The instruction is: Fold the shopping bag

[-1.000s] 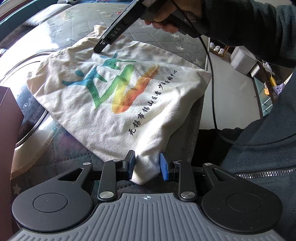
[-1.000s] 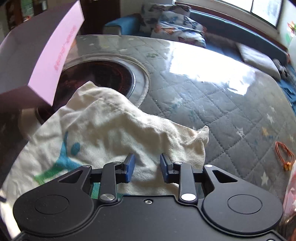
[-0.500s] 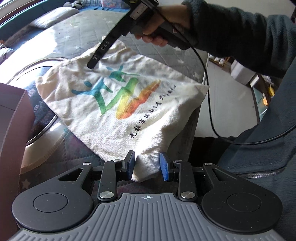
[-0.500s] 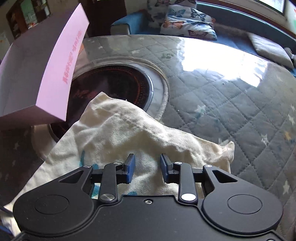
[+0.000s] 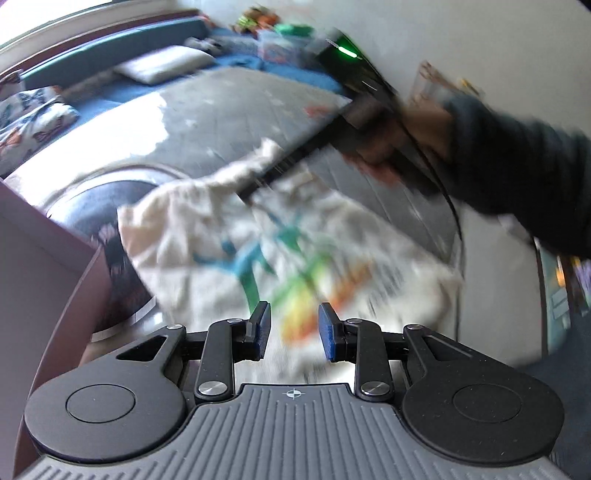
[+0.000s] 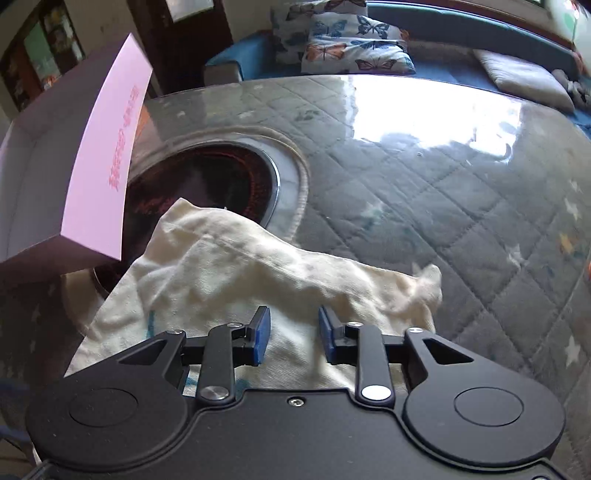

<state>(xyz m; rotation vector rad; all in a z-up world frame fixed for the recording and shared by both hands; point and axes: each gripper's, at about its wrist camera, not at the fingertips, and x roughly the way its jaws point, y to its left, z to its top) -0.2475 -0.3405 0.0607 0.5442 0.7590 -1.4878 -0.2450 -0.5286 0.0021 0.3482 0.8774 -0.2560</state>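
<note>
The cream canvas shopping bag (image 5: 207, 236) with a colourful logo lies rumpled on the quilted table, blurred by motion in the left wrist view. My left gripper (image 5: 294, 326) is open low over the bag's near part, with cloth showing in the gap between its blue pads. The other gripper's black finger (image 5: 280, 166), held by a hand (image 5: 417, 129), reaches down to the bag's far edge. In the right wrist view my right gripper (image 6: 294, 334) is open just above the bag (image 6: 258, 273), whose top edge humps up ahead of the fingers.
A pink open box (image 6: 99, 158) stands at the left beside the bag, over a dark round inset (image 6: 221, 177) in the table. The grey quilted cover (image 6: 443, 184) stretches away to the right. A blue sofa with butterfly cushions (image 6: 351, 33) is behind.
The left gripper has swung forward over the bag from its corner. The bag has gone from flat to rumpled. The right gripper has stayed open along the bag's top edge.
</note>
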